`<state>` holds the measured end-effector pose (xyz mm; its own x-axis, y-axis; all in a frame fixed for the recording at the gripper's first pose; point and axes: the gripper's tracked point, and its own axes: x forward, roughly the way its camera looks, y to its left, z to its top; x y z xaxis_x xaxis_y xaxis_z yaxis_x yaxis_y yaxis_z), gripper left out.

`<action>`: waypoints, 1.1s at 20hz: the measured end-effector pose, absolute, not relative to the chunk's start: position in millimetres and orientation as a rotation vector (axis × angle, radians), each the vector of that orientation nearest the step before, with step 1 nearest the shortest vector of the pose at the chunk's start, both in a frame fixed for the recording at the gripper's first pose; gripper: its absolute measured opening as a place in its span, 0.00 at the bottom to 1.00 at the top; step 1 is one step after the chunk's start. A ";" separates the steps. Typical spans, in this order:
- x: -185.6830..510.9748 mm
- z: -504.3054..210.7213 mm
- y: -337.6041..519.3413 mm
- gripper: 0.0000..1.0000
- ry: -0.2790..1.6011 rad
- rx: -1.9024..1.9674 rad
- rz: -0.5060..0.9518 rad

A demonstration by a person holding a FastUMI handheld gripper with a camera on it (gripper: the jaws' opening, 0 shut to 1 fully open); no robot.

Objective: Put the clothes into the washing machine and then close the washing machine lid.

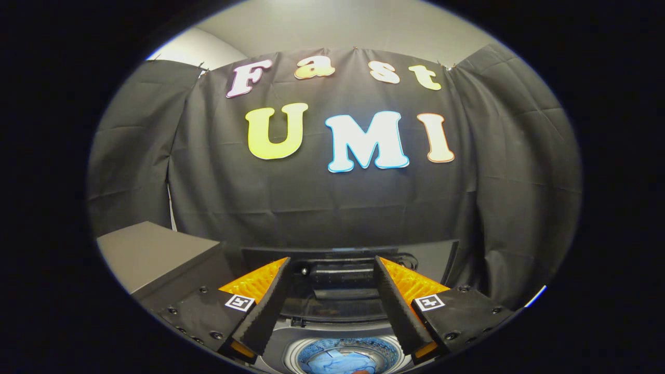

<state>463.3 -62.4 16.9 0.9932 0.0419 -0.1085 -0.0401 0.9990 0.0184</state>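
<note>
Hand-held gripper hangs with fingers spread wide, nothing between them. Right below, at six o'clock, the washing machine drum gapes, and a pale blue garment already sits inside: soft, light, limp stuff. Beyond the fingers at twelve, the raised lid: rigid, hinged, probably light; I'd catch its top edge and swing it down. Grey box at ten o'clock.
</note>
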 end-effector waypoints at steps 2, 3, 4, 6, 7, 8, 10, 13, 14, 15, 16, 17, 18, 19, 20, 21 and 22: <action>478.1 25.3 -66.1 0.96 0.098 0.018 0.031; 484.0 28.0 -66.5 0.96 0.093 0.018 0.030; 490.7 30.6 -66.2 0.96 0.092 0.018 0.030; 503.8 34.3 -65.6 0.96 0.091 0.013 0.028; 508.0 35.7 -65.1 0.96 0.091 0.010 0.029; 514.2 37.3 -64.8 0.96 0.089 0.004 0.029; 527.5 37.9 -65.8 0.96 0.093 -0.010 0.027; 547.3 33.8 -66.0 0.96 0.109 -0.011 0.026; 554.1 31.3 -65.7 0.96 0.116 -0.010 0.026; 560.7 27.9 -66.6 0.96 0.128 -0.013 0.023; 566.2 24.1 -68.2 0.96 0.141 -0.020 0.018; 571.4 20.4 -70.5 0.96 0.150 -0.024 0.011; 575.8 16.2 -72.0 0.96 0.161 -0.022 0.006; 578.1 12.4 -73.5 0.96 0.175 -0.019 -0.001; 580.0 8.9 -74.3 0.96 0.182 -0.013 -0.008; 581.7 5.8 -74.1 0.96 0.191 -0.003 -0.008; 582.7 1.6 -73.4 0.96 0.200 0.007 -0.009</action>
<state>582.7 -73.4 1.6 0.9800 -0.0086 -0.1988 0.0101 0.9999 0.0064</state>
